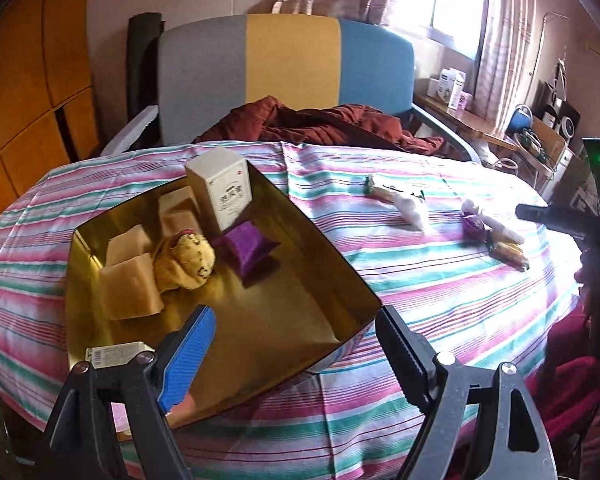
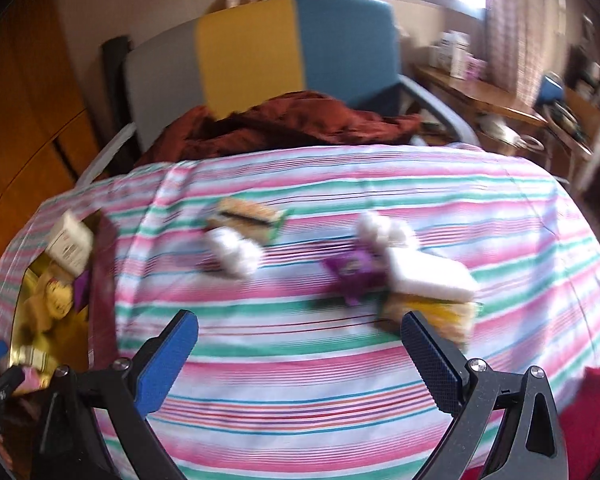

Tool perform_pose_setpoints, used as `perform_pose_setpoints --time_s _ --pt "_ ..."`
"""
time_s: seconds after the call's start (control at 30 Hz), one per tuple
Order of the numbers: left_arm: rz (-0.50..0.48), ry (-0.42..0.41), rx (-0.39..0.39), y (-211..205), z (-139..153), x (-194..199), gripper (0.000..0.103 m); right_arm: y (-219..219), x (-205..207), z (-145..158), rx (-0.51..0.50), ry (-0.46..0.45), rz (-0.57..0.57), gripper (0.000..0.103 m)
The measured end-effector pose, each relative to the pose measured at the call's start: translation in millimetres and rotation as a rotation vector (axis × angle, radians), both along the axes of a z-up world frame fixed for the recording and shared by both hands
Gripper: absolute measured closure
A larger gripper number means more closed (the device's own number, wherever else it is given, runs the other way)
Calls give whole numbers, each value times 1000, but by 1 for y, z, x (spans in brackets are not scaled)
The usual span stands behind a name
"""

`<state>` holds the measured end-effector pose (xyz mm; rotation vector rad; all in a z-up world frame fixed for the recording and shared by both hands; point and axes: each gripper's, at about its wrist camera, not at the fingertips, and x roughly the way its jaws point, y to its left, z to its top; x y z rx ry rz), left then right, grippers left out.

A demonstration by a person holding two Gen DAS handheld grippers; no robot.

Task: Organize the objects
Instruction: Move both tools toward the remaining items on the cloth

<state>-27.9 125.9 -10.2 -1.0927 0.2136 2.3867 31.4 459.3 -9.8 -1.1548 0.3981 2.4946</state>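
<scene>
A gold tin stands on the striped tablecloth. It holds a white carton, tan blocks, a cookie packet and a purple packet. My left gripper is open across the tin's near corner, its blue finger over the inside and the black one outside. Loose on the cloth lie a white-and-green wrapper and a small pile of packets. In the blurred right wrist view my right gripper hangs open above the cloth, just short of the purple packet and white packet.
A grey, yellow and blue chair with a rust-red cloth stands behind the table. A cluttered wooden side desk runs along the right under the window. A red sleeve is at the lower right. A sandwich-biscuit packet lies mid-table.
</scene>
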Motion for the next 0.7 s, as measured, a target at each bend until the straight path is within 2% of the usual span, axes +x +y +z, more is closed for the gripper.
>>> perform_pose_setpoints --time_s 0.3,0.43,0.57,0.7 --pt "-67 -7 -10 28 1 2 19 89 36 -3 -85 62 -250 1" --pt "-103 -13 -20 44 0 4 19 120 53 -13 -130 88 -365 1" --pt "-143 -25 -32 64 -3 4 19 139 67 -29 -217 110 -455 1" --pt "-195 -22 -49 93 -4 6 20 147 73 -38 -287 126 -485 1"
